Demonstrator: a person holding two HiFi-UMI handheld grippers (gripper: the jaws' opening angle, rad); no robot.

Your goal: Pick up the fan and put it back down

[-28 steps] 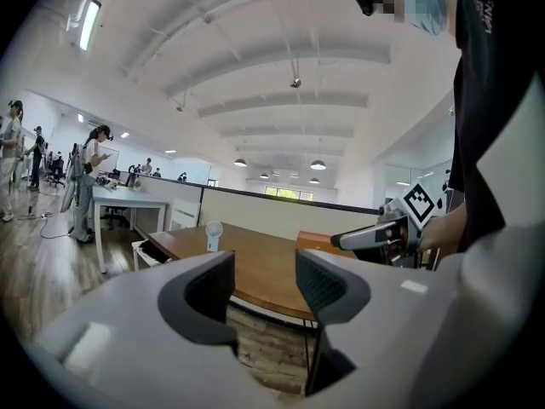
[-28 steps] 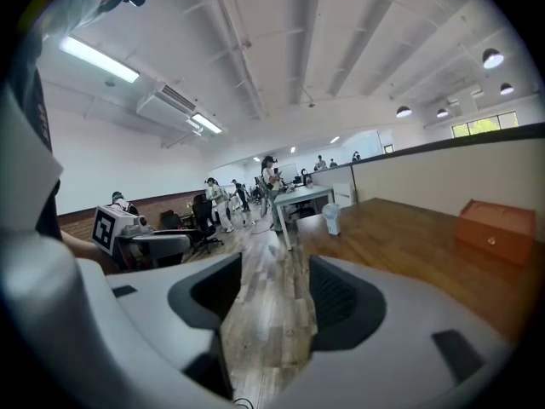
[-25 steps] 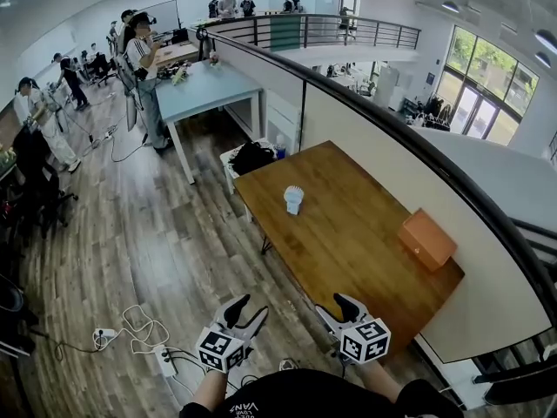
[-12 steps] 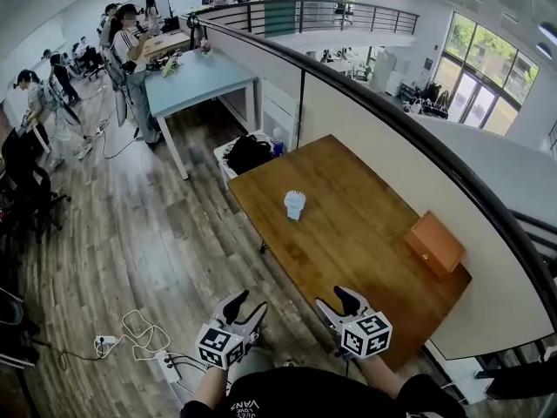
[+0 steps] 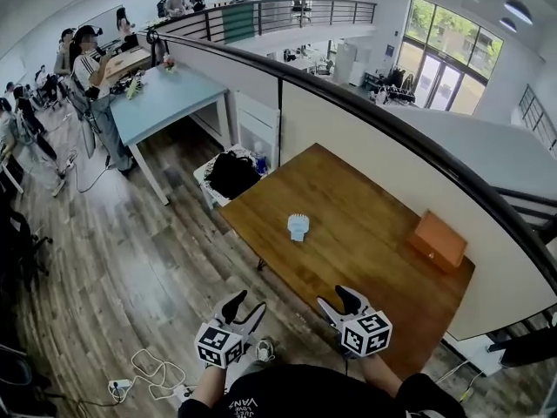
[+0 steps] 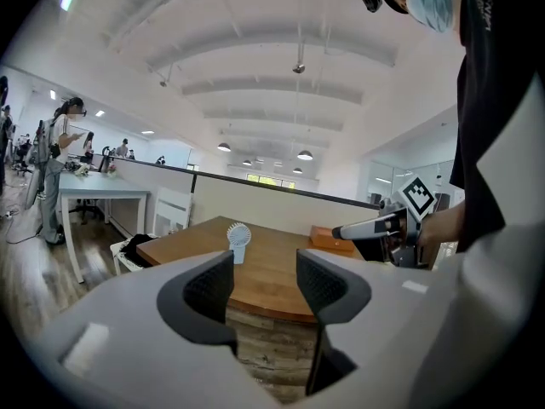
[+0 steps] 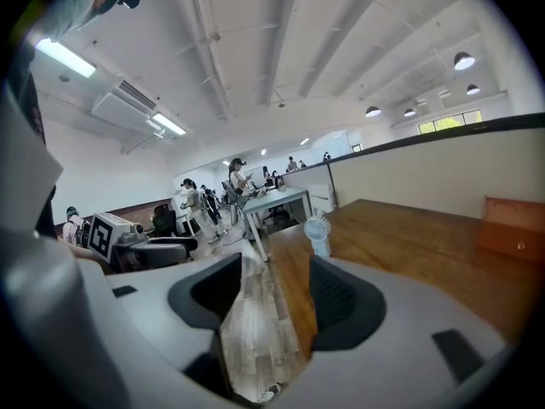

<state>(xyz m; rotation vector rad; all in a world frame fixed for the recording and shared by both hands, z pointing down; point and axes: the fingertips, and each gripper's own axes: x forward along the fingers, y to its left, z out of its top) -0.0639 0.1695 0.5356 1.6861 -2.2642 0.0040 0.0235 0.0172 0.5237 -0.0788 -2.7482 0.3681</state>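
**Head view.** A white fan [image 5: 298, 226] stands upright near the middle of the wooden table [image 5: 365, 273]. A closed orange box [image 5: 439, 240], contents unseen, sits at the table's right side by the partition. The left gripper [image 5: 247, 305] and right gripper [image 5: 338, 299] are held by the near edge, well apart from the fan.

**Left gripper view.** The jaws are partly apart and hold nothing. The other gripper shows at the right.

**Right gripper view.** The jaws are apart and empty, with floor showing between them.
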